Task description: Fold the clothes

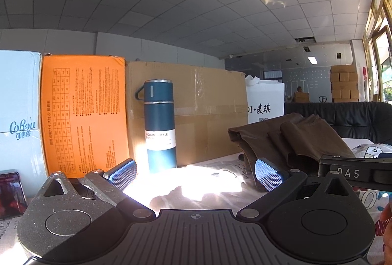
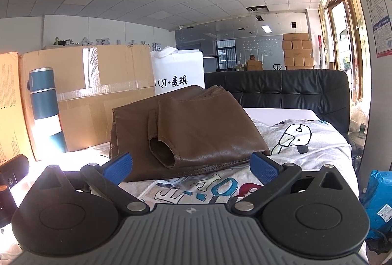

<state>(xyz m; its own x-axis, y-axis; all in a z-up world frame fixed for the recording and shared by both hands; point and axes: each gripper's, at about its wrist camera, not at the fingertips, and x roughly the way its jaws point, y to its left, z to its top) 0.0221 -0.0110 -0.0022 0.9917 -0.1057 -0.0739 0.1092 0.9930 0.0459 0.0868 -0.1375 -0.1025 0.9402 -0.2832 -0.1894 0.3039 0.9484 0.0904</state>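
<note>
Claws: left claw (image 1: 196, 172) wide, empty | right claw (image 2: 191, 165) wide, empty | jacket (image 2: 191, 132) folded, brown, lying on printed shirt (image 2: 294, 142) on bench, just ahead of right claw | flask (image 1: 160, 125) upright by boxes (image 1: 186, 113)

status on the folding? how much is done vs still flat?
Done: the brown leather garment looks folded into a compact stack on the table. In hand: nothing; the left claw and right claw are both open and empty, low over the cloth. Left: the white printed T-shirt lies spread under the stack, not yet folded.
</note>
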